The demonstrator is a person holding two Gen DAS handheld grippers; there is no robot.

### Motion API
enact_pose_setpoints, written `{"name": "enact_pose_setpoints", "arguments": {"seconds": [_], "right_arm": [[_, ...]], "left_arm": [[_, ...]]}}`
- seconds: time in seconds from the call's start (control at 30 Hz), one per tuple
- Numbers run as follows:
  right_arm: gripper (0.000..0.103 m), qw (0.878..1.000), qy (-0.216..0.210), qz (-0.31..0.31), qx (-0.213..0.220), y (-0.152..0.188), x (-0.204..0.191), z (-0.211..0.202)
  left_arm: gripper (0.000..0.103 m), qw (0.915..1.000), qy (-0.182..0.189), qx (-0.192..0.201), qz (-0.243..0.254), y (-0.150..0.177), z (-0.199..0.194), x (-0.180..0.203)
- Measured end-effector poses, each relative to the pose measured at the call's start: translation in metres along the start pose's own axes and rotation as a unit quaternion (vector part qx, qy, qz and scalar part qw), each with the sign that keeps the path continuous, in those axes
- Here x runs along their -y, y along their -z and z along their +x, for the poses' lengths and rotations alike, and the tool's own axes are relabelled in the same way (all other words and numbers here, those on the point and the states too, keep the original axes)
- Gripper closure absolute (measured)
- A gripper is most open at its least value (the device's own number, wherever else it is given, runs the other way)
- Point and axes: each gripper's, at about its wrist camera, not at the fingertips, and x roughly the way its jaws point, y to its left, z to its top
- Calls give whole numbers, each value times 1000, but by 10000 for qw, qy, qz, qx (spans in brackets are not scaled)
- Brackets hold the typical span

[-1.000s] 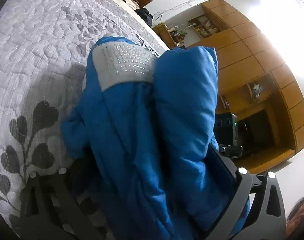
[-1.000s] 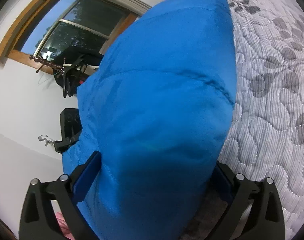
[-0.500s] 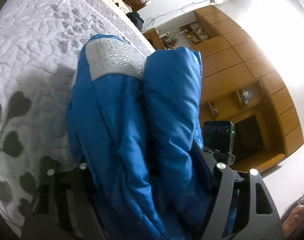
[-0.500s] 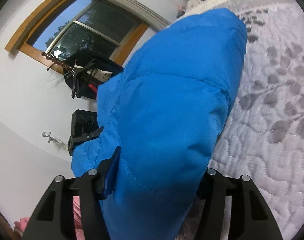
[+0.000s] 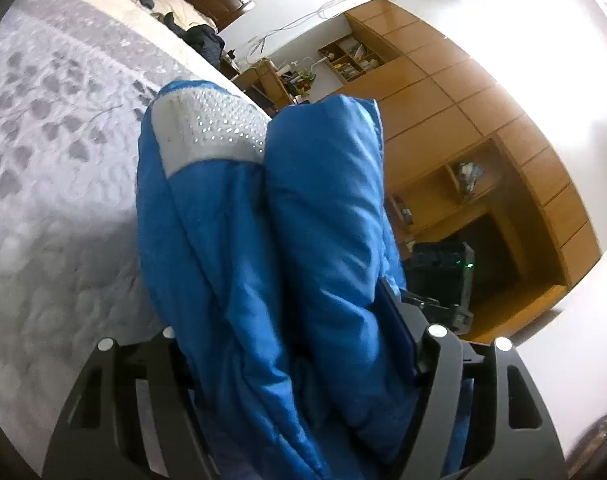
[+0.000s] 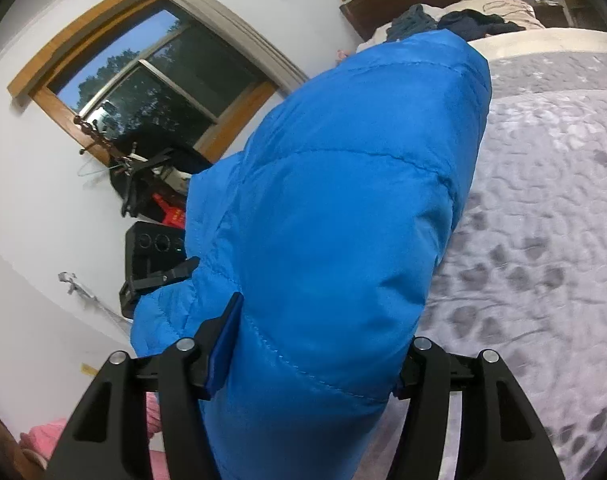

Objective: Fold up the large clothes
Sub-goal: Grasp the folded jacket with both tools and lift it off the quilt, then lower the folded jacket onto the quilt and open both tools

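Note:
A thick blue puffer jacket with a grey dotted lining patch fills the middle of the left wrist view, bunched in two rolls. My left gripper is shut on this bundle, its fingers pressed into the padding on both sides. In the right wrist view the same blue jacket bulges out between the fingers of my right gripper, which is shut on it. The jacket is held above a bed with a grey quilted cover. The other gripper's black body shows past the jacket.
The grey quilt with dark heart prints spreads to the left. Dark clothes lie heaped at the bed's far end. Wooden wall cabinets stand to one side, a window and a pink cloth on the other.
Both grippers have closed tighter on the jacket and lifted it; the bundle has risen off the quilt and more of the room shows behind it.

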Motion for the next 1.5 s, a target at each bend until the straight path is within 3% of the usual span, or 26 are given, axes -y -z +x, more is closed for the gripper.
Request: {"name": "enact_pose_setpoints", "arguments": {"seconds": [0.27, 0.57, 0.7, 0.93, 1.13, 1.27, 1.37, 1.5], "right_arm": [[41, 9982, -125, 495, -328, -2, 71, 12], [29, 9936, -217, 907, -643, 9, 111, 25], [24, 9950, 66, 836, -548, 11, 100, 19], [24, 9924, 1049, 622, -148, 27, 69, -20], [23, 9910, 1206, 572, -2, 51, 45, -47], [24, 9866, 1584, 394, -56, 63, 21, -46], [24, 9820, 1864, 287, -89, 72, 11, -44], [24, 9812, 1898, 301, -155, 84, 8, -40]], "left_arm": [[35, 9991, -401, -141, -82, -1, 51, -19], [28, 9967, -727, -116, 338, 10, 63, -28], [28, 9962, -809, -98, 308, 11, 56, -29], [28, 9903, -1281, 148, 519, 10, 9, 4], [26, 9771, -1415, 686, 1434, 13, -22, 72], [24, 9677, -1652, 468, 1843, 24, -9, 106], [24, 9622, -1867, 297, 1962, 39, -2, 107], [24, 9520, -2307, 179, 2006, 55, 0, 95]]}}
